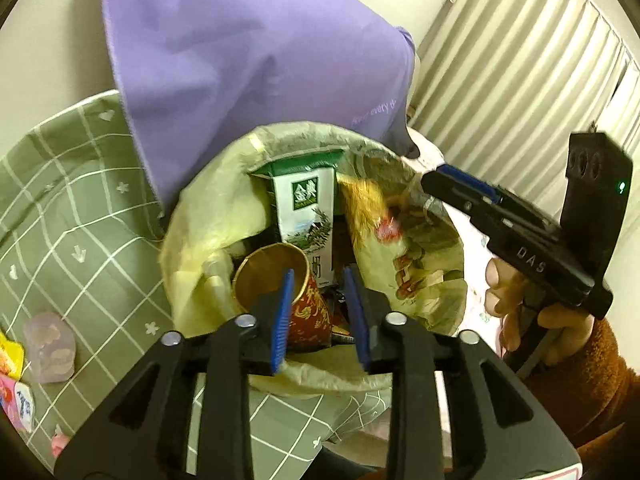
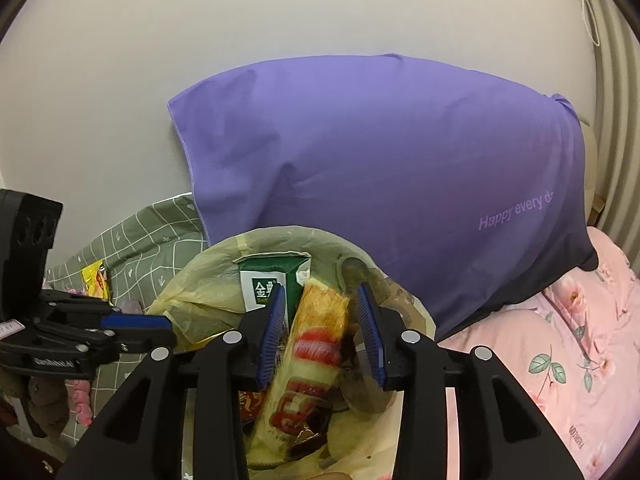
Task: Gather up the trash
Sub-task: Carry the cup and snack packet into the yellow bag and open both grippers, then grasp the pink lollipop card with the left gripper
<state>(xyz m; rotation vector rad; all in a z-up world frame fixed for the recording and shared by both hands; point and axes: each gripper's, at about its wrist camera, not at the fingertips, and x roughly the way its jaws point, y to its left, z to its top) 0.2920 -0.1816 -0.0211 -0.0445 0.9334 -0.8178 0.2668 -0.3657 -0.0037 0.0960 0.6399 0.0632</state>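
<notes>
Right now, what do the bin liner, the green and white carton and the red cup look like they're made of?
Bin liner: thin yellowish plastic film, translucent and crinkled. Green and white carton: likely coated paperboard, with printed flat faces and folded edges. Red cup: probably paper, its inside plain brown and matte, its outside printed red and gold.

The right gripper (image 2: 322, 330) hangs over a yellowish plastic trash bag (image 2: 192, 300), its blue-padded jaws apart astride a long yellow-and-red snack wrapper (image 2: 316, 344). A green-and-white milk carton (image 2: 264, 280) stands just beyond the left jaw, a purple fabric pillow (image 2: 380, 160) farther beyond.
</notes>
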